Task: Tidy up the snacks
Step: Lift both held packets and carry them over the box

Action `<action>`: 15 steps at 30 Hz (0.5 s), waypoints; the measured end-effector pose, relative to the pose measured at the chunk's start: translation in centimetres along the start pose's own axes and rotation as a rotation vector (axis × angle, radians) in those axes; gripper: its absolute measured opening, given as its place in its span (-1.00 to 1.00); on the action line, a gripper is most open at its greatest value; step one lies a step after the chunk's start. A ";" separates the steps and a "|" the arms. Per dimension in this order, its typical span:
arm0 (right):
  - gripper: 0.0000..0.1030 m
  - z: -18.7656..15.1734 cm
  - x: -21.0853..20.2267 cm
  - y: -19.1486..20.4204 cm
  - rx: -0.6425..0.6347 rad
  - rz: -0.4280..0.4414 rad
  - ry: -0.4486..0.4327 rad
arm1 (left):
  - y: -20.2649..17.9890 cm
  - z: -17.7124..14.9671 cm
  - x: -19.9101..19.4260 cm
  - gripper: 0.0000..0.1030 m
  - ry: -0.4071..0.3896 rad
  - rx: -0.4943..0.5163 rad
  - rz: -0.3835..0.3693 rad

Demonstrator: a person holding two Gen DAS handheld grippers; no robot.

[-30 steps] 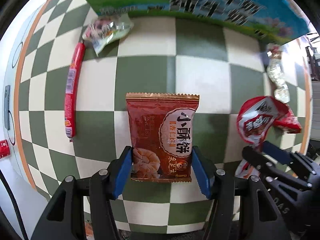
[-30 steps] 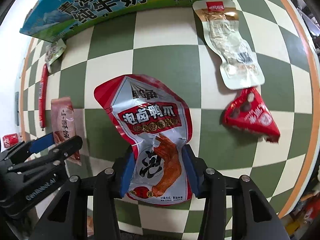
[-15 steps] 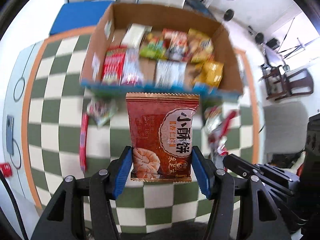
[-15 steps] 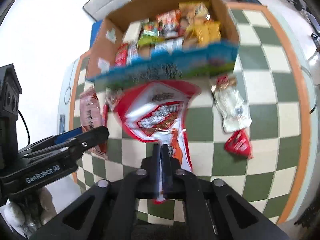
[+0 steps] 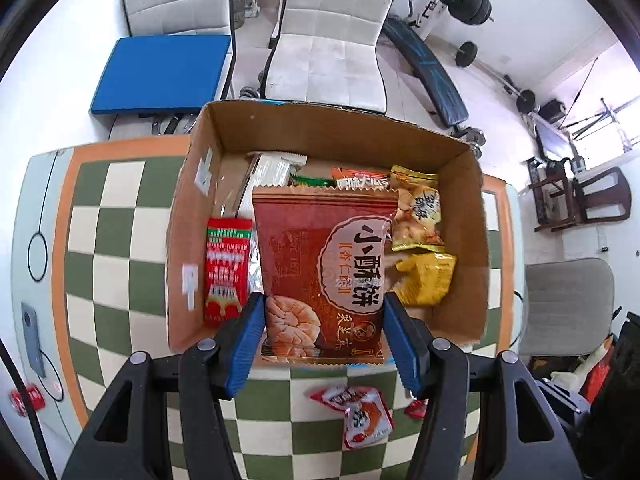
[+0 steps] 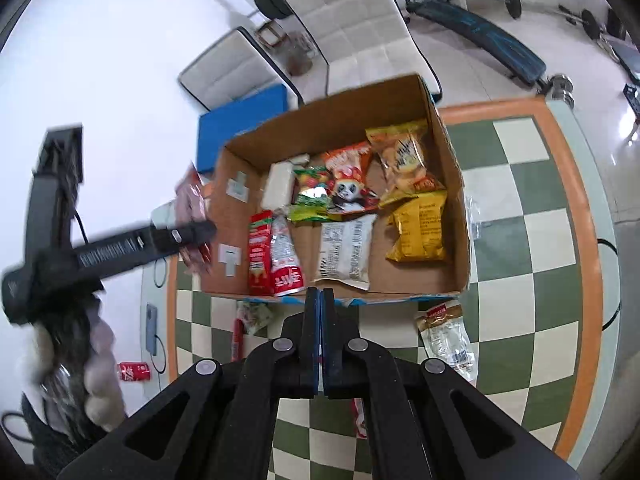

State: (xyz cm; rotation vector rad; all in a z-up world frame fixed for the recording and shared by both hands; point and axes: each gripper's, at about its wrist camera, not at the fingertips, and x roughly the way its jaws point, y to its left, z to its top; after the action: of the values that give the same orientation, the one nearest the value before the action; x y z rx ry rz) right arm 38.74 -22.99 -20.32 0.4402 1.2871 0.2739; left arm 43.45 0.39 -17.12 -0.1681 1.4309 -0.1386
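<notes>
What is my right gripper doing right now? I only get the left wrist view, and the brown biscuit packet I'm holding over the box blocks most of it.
Observer: The right gripper is shut, and nothing shows between its tips.
Operator: Okay. What in the box is hidden behind my brown biscuit packet?
Observer: A white packet with black print lies flat on the floor of the cardboard box, near its front wall.
</notes>
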 end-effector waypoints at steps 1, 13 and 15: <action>-0.98 0.3 0.8 -0.4 0.011 0.002 0.007 | 0.1 0.2 0.2 0.09 0.002 -0.003 0.003; 0.85 -7.3 8.8 -0.9 -0.127 -0.084 0.235 | 2.0 -9.9 0.0 0.09 -0.021 0.012 0.091; 0.85 -8.5 11.2 -1.3 -0.155 -0.116 0.279 | 2.8 -12.1 0.8 0.09 -0.003 0.004 0.115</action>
State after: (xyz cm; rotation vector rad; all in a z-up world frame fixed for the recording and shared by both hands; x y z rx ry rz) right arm 33.48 -17.88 -32.32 0.1984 1.5455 0.3435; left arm 31.59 2.57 -20.03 -0.0822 1.4337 -0.0464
